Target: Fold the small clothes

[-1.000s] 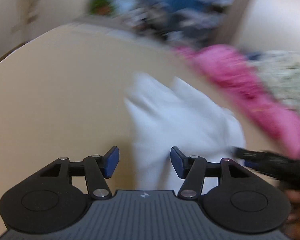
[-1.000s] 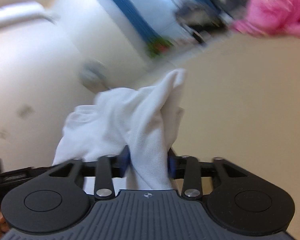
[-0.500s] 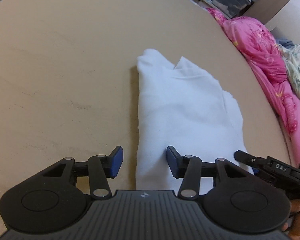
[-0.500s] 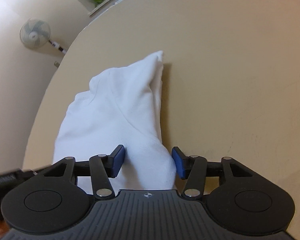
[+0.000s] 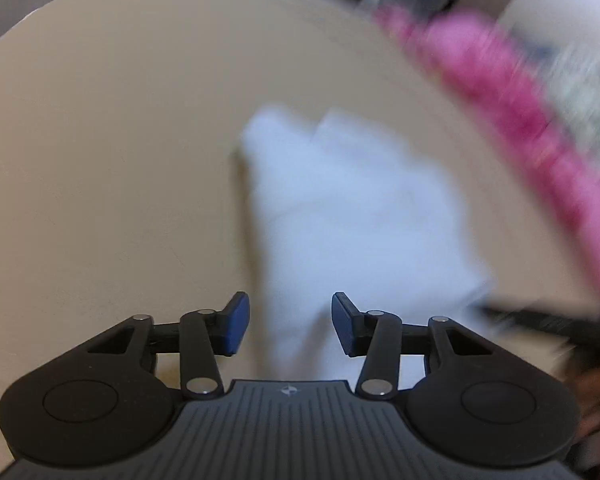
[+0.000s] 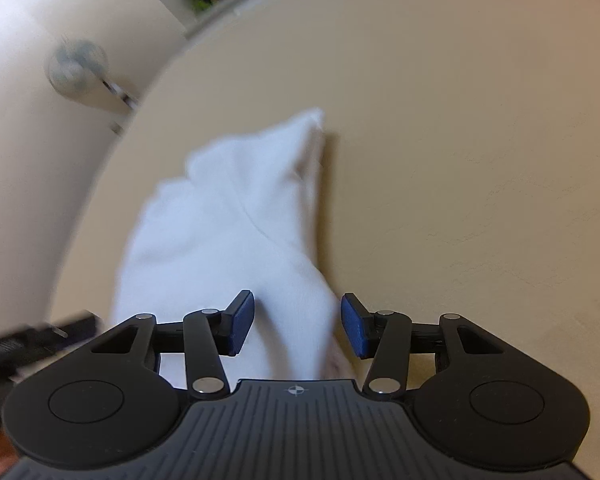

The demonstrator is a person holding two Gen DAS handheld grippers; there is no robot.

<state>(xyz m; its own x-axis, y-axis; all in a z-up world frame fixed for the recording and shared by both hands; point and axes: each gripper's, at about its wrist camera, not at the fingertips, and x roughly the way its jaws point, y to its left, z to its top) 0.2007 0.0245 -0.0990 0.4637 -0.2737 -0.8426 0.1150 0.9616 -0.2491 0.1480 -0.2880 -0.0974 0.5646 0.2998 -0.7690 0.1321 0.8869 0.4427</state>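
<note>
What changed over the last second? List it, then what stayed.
The white garment, held up bunched in the right claw, came down and now lies on the table. The left claw has been closing slightly around its near edge without pinching it. Unchanged: garment between both claws; pink fabric at the table's edge.

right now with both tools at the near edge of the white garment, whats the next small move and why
Probably close both tools. The near edge of the white garment rises between the open pads of the right tool and the left tool, and neither set of pads looks pressed on it, so nothing is gripped for the next fold.
</note>
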